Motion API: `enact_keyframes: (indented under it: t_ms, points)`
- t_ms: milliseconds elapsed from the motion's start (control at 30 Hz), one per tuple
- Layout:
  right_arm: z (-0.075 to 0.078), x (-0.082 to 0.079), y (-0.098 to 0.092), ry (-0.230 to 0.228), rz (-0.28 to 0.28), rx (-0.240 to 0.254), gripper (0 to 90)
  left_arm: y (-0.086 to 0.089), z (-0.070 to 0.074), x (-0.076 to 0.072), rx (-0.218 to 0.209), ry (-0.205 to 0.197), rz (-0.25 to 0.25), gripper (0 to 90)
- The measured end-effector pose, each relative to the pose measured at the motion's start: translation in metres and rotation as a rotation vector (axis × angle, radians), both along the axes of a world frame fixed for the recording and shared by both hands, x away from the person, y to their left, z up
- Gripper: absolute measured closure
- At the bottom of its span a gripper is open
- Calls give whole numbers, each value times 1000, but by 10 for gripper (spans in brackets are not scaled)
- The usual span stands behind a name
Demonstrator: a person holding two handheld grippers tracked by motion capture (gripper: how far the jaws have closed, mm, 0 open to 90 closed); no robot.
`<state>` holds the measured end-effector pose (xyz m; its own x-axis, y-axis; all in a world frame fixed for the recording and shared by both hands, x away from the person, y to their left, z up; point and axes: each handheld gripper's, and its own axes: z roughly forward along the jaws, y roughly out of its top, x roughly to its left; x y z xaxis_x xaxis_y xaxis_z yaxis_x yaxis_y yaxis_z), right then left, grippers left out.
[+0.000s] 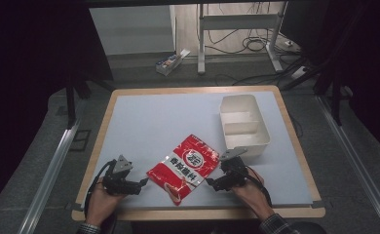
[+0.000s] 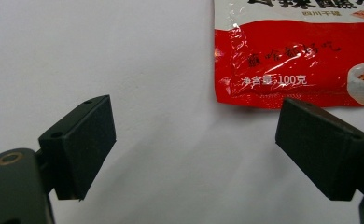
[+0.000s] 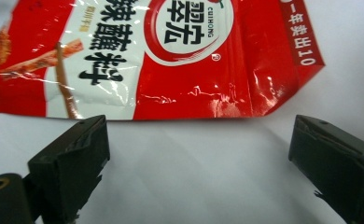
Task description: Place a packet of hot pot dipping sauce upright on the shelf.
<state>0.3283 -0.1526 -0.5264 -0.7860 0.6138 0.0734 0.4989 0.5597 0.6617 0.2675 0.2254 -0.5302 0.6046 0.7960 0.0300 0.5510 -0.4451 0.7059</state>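
Note:
A red and white seasoning packet [image 1: 184, 167] lies flat near the table's front edge, between my two grippers. My left gripper [image 1: 143, 184] rests just left of it, open, with bare table between its jaws; the left gripper view shows the packet [image 2: 294, 60] a little ahead and to the right of my left gripper [image 2: 196, 144]. My right gripper [image 1: 209, 183] sits just right of the packet, open and holding nothing. In the right gripper view the packet's long edge [image 3: 171, 60] lies just beyond my right gripper [image 3: 199, 158], apart from the pads.
A white rectangular bin [image 1: 244, 126] with an inner divider stands at the back right of the pale blue table top [image 1: 149, 122]. The table's wooden rim [image 1: 198, 213] runs close below both hands. Cables and stands lie on the floor beyond.

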Motion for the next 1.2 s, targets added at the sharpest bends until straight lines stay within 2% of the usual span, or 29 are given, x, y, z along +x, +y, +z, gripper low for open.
enact_keyframes:
  t_ms: [133, 433, 567, 633, 733, 900, 967, 1033, 1067, 1133, 1200]
  points:
    - [-3, 4, 5, 1, 11, 4, 47, 0, 0, 0, 5, -4, 3, 119]
    - [5, 8, 24, -20, 45, 87, 55, -1, 0, 0, 4, -5, 1, 116]
    - [8, 11, 40, -29, 67, 61, 101, -1, 0, 0, 6, -4, 1, 116]
    - [7, 13, 48, -31, 62, 38, 171, 0, 0, 0, 6, -4, 1, 116]
    - [6, 17, 55, -24, 53, 34, 316, 0, 0, 0, 5, -5, 0, 117]
    - [8, 22, 62, 34, 71, 73, 512, 0, 0, -1, 1, -12, 2, 116]
    - [9, 23, 64, 15, 68, 57, 621, 0, 0, -1, -1, -12, 2, 117]
    - [11, 23, 66, -8, 74, 50, 802, 0, 0, -1, 2, -12, 2, 117]
    - [12, 23, 66, -5, 79, 53, 856, 0, 0, -1, 3, -12, 1, 117]
    - [15, 22, 67, -2, 82, 68, 888, 0, 0, -1, 3, -13, 2, 117]
    - [19, 21, 70, -16, 87, 58, 889, 0, 1, -1, 3, -14, 4, 117]
